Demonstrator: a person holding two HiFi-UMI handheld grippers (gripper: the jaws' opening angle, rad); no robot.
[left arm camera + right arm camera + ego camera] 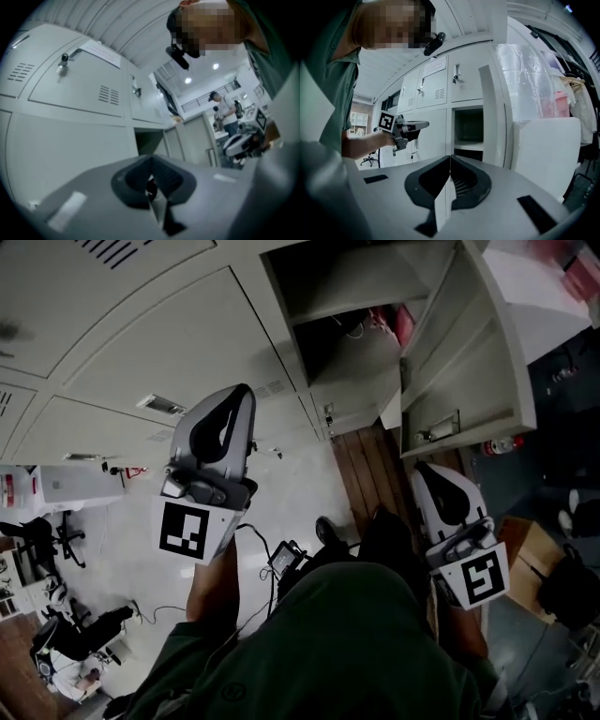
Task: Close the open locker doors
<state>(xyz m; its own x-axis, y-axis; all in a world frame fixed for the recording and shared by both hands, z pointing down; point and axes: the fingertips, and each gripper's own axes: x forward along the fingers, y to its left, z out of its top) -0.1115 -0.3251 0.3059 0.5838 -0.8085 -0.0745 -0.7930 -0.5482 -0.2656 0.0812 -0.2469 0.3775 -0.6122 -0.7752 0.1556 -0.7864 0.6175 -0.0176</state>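
Observation:
A bank of pale grey lockers fills the top of the head view. One locker [349, 329] stands open, dark inside, with a shelf and something red at the back. Its door [464, 362] is swung wide out to the right. My left gripper [241, 392] is held up before the closed lockers, left of the opening, shut and holding nothing. My right gripper [424, 469] hangs just below the open door, also shut and holding nothing, not touching the door. The right gripper view has the open locker [468, 127] ahead, its door [489, 112] edge-on, and the left gripper [423, 124] at left.
A wooden floor strip [370, 470] lies before the open locker. A bottle [502, 444] and a cardboard box [530, 554] lie at the right. Office chairs [47, 540] stand at far left. A plastic-wrapped bundle [529, 79] sits atop a white cabinet to the right. Another person [224, 111] stands far off.

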